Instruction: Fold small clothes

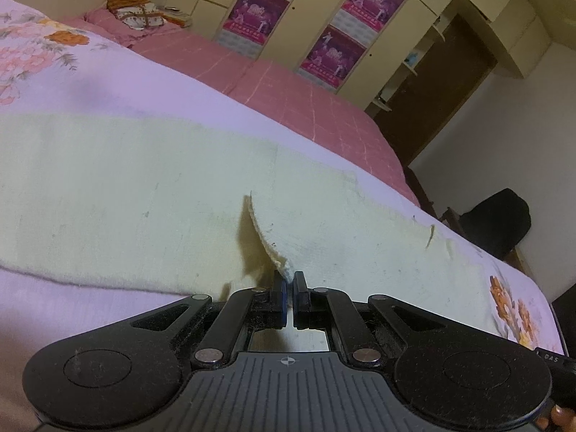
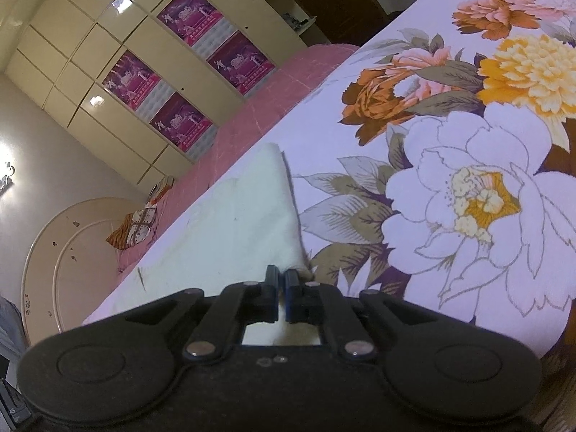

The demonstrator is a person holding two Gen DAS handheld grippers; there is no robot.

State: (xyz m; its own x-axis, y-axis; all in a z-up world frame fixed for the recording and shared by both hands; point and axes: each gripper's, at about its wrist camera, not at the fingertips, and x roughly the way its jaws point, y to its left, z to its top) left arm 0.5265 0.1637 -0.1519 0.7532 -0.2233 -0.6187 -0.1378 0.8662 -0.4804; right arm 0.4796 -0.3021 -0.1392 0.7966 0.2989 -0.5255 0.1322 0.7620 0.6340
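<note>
A pale cream cloth (image 1: 144, 187) lies spread on the floral lilac bedsheet (image 1: 108, 82). My left gripper (image 1: 290, 278) is shut on a lifted edge of the cloth, which rises as a small flap (image 1: 266, 230) in front of the fingers. In the right wrist view the same cloth (image 2: 244, 216) stretches away from me. My right gripper (image 2: 281, 275) is shut on its near corner, just above the floral bedsheet (image 2: 468, 180).
A pink checked bedspread (image 1: 288, 93) covers the far half of the bed, with pillows (image 1: 136, 14) at its head. A cream wardrobe with purple posters (image 1: 324, 18) stands behind. A dark chair (image 1: 500, 216) is past the bed's right edge.
</note>
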